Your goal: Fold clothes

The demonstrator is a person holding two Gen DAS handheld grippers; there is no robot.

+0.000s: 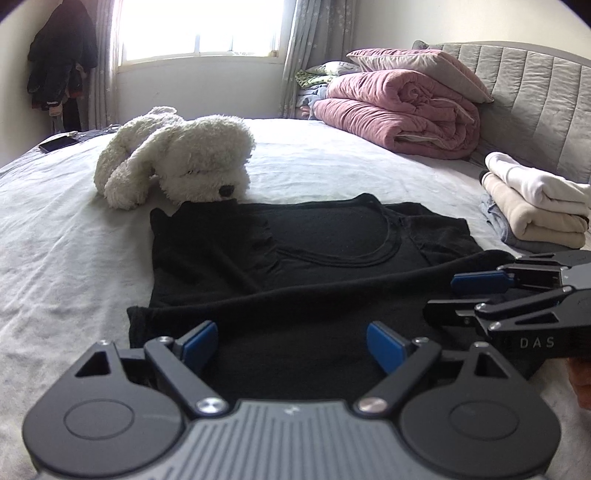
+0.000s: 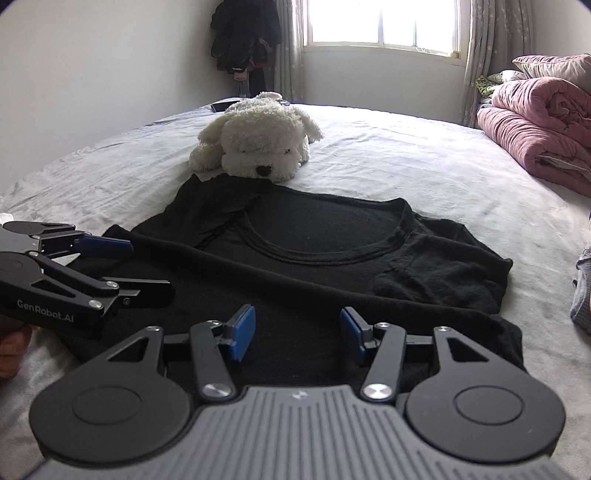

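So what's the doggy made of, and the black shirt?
The toy dog looks like fluffy cream plush, judging by its shaggy, curly pile. The black shirt seems a thin, matte knit, maybe cotton: it lies limp, with stitched ribbing around the neckline.

Your only light is daylight from the window, blown out white at the top of both frames. The black shirt loses detail; fisheye curvature bends the edges, corners vignetted.
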